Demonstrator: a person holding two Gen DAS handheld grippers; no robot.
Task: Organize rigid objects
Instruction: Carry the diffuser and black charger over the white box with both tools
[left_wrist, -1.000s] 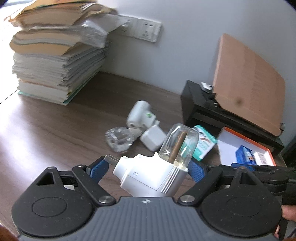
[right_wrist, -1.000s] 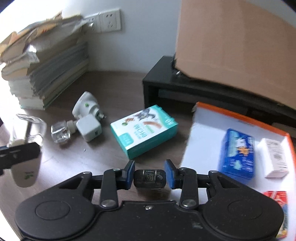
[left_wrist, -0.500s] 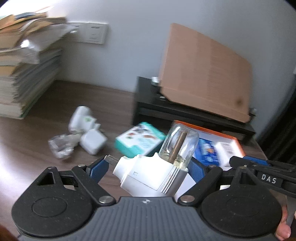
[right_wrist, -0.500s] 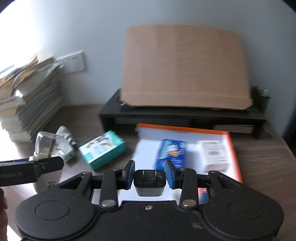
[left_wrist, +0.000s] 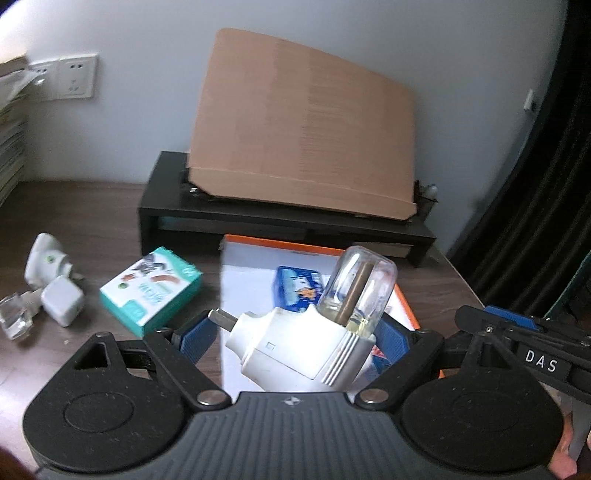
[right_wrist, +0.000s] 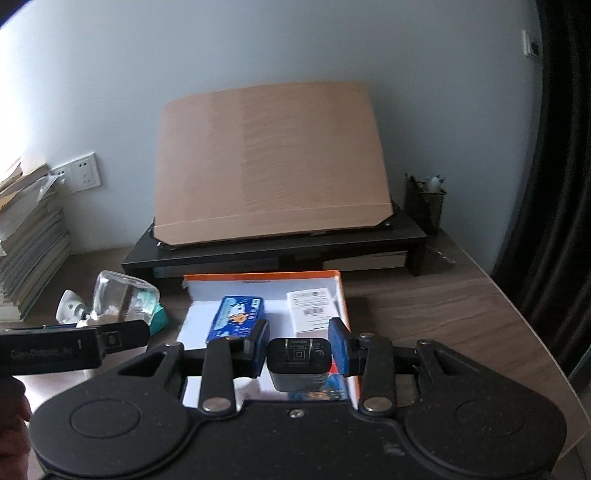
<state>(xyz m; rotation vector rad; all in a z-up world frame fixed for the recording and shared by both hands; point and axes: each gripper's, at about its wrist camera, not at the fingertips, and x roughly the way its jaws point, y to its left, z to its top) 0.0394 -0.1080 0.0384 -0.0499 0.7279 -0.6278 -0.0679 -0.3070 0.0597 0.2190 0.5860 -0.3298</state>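
My left gripper (left_wrist: 295, 338) is shut on a white plug-in vaporizer (left_wrist: 299, 347) with a clear liquid bottle (left_wrist: 356, 290), held above the near edge of an orange-rimmed white tray (left_wrist: 251, 266). My right gripper (right_wrist: 299, 345) is shut on a small black charger (right_wrist: 299, 363), held above the same tray (right_wrist: 258, 282). The tray holds a blue box (right_wrist: 236, 317) and a white box (right_wrist: 312, 304). The left gripper with its vaporizer also shows in the right wrist view (right_wrist: 74, 345).
On the wooden desk left of the tray lie a teal box (left_wrist: 151, 290), a white adapter (left_wrist: 61, 304), another white vaporizer (left_wrist: 44, 264) and a clear bottle (left_wrist: 13, 317). A black stand (right_wrist: 280, 243) with a cardboard sheet (right_wrist: 269, 158) is behind. A paper stack (right_wrist: 26, 240) stands left.
Both grippers swung right, from over the loose items on the desk to over the tray, each still holding its object. The paper stack slid out of the left view.
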